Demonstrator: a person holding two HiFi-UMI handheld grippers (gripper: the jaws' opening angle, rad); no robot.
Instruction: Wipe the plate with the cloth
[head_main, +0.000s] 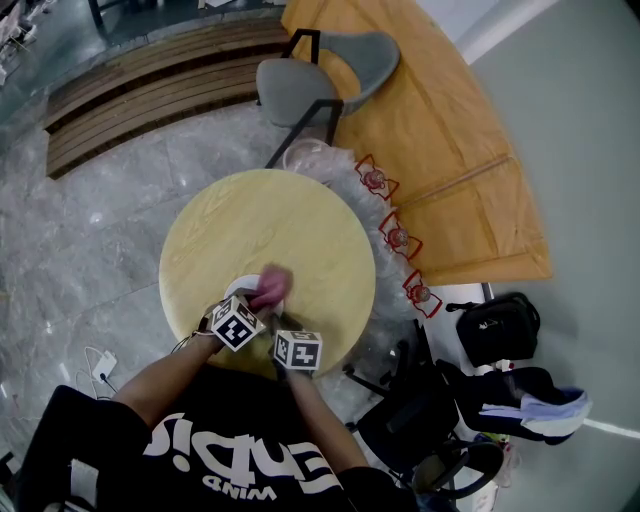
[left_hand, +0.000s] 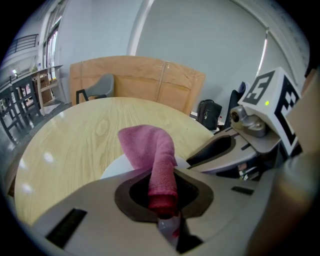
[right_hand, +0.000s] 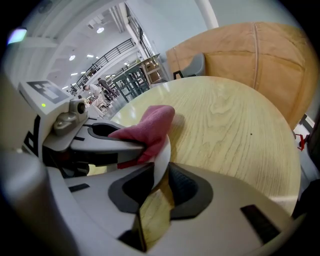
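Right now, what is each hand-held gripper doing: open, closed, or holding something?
Left hand-held gripper: shut on the pink cloth.
Right hand-held gripper: shut on the rim of the plate.

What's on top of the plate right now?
A pink cloth, pinched in the left gripper, lies on the plate. The plate surface beneath it is covered; only its white edge shows.

I read the worktop (head_main: 300, 225) as pale yellow with a light wood grain. On it, the cloth (left_hand: 152, 150) is pink and the plate (right_hand: 161, 160) plain white. The left gripper (left_hand: 162, 202) and right gripper (right_hand: 156, 187) are light grey with black pads. Their marker cubes (head_main: 237, 323) are white with black squares. Beyond the worktop, the chair (head_main: 320, 75) is grey and the board (head_main: 440, 150) orange-tan. Around the worktop, the floor (head_main: 100, 230) is mottled grey.
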